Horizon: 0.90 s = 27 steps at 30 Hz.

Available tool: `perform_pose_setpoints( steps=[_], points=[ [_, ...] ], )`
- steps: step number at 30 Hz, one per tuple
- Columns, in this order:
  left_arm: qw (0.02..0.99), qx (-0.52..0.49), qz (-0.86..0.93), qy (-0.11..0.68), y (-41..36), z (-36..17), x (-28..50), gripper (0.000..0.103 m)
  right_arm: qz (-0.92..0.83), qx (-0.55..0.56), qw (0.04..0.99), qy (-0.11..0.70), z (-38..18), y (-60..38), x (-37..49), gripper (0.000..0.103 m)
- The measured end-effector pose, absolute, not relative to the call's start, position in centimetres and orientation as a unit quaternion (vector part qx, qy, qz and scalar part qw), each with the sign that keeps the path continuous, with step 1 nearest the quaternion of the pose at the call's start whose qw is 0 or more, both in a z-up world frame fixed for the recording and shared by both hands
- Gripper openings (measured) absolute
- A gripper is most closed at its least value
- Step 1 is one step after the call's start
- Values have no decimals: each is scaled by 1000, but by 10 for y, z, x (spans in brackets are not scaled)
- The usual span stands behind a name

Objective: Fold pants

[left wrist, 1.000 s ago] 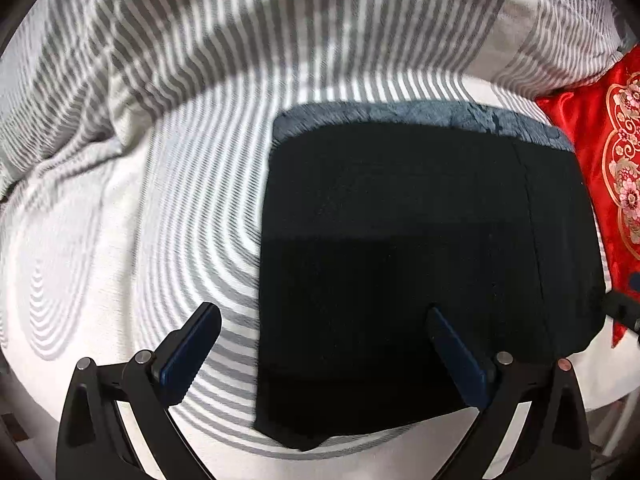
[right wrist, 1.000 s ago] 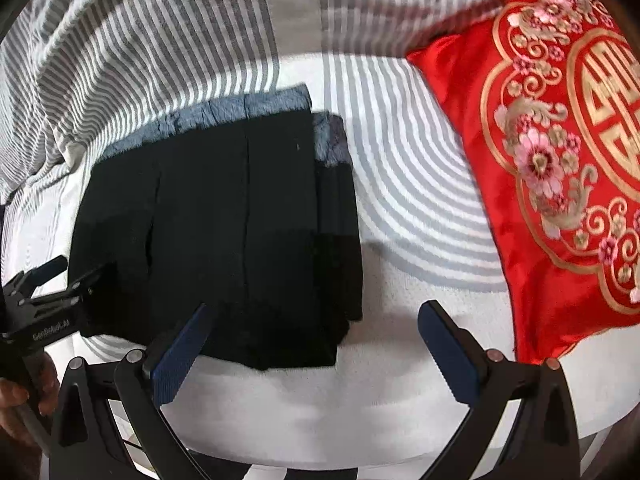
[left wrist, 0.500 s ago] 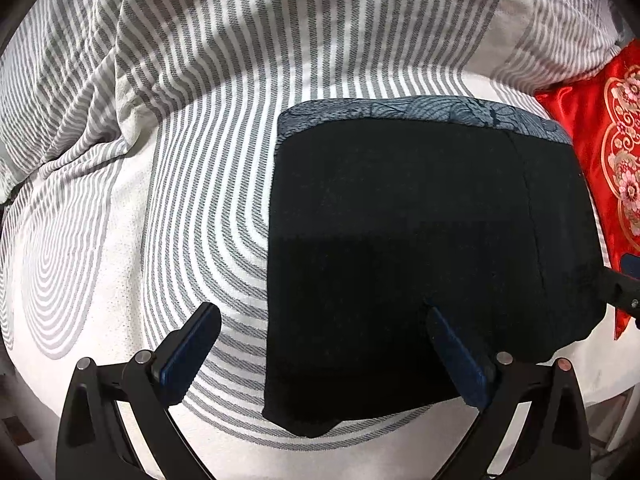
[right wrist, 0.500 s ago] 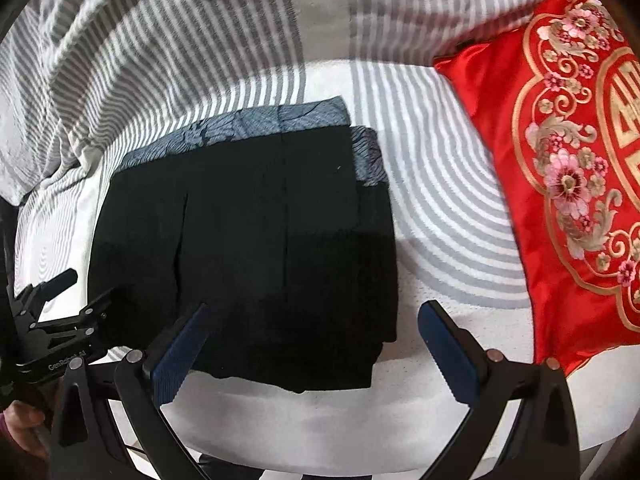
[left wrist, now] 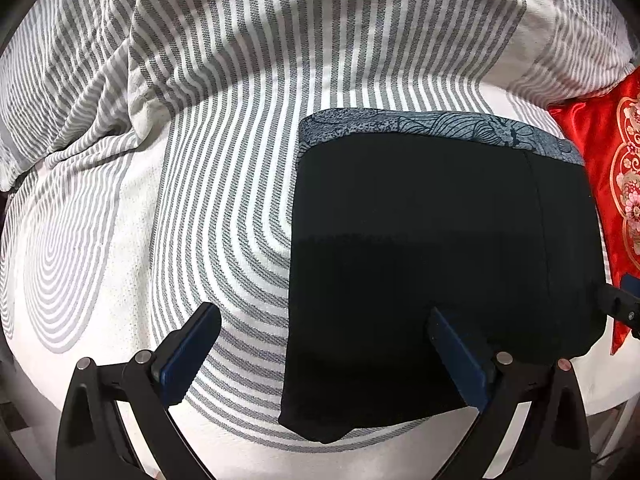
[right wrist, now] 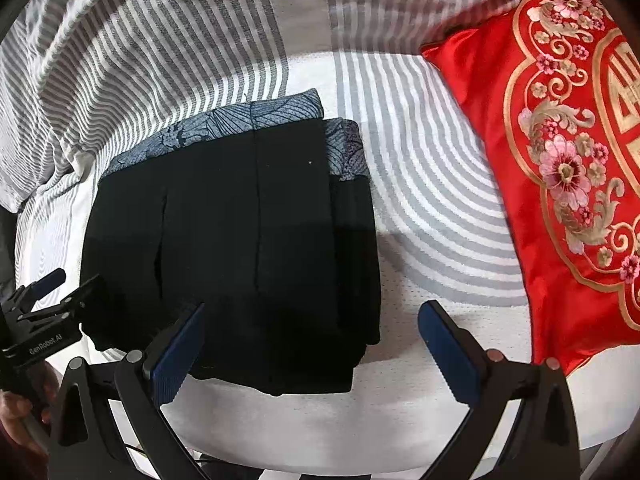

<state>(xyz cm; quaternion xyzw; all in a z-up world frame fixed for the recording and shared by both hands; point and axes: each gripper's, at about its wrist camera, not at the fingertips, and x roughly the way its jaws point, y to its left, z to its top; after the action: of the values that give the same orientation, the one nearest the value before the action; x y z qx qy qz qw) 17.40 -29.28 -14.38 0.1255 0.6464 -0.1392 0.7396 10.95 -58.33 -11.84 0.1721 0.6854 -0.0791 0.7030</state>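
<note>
Currently the black pants [left wrist: 432, 264] are lying folded into a compact rectangle on the striped bedspread [left wrist: 224, 208], patterned blue-grey waistband [left wrist: 436, 126] along the far edge. No containers in either view, just bedding.

Left gripper [left wrist: 320, 354] is hovering over the pants' near-left corner with jaws spread wide, gripping nothing: left finger sitting over bare bedspread, right finger over the black fabric. Whether the pads are touching the cloth, cannot tell.

Right gripper [right wrist: 312, 354] is likewise released and empty, jaws wide, straddling the pants' near-right edge: left finger over fabric, right finger over bedspread.

Edges: right wrist view is showing stacked layers at the pants' right side, a narrower lower layer sticking out past the top one, its own bit of waistband showing. Near edge of the stack is slightly uneven, a corner drooping toward the bed's front edge.

Room: plenty of open bedspread to the left of the pants. To the right, a strip of bedspread is separating them from the red embroidered pillow [right wrist: 560, 184]. Rumpled striped cover [left wrist: 120, 64] is bunching up at far left. Person's hand [right wrist: 16, 412] is holding the left gripper's handle at lower left of the right view
</note>
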Motion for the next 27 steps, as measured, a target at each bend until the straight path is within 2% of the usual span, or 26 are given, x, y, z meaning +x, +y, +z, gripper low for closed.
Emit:
perform_pose_setpoints(
  steps=[16, 27],
  points=[
    [736, 113, -137, 653, -290, -146, 176, 103, -82, 179, 700, 686, -122, -586, 108, 103],
    [740, 130, -137, 646, -297, -122, 167, 103, -89, 162, 720, 669, -93, -573, 102, 103]
  ],
)
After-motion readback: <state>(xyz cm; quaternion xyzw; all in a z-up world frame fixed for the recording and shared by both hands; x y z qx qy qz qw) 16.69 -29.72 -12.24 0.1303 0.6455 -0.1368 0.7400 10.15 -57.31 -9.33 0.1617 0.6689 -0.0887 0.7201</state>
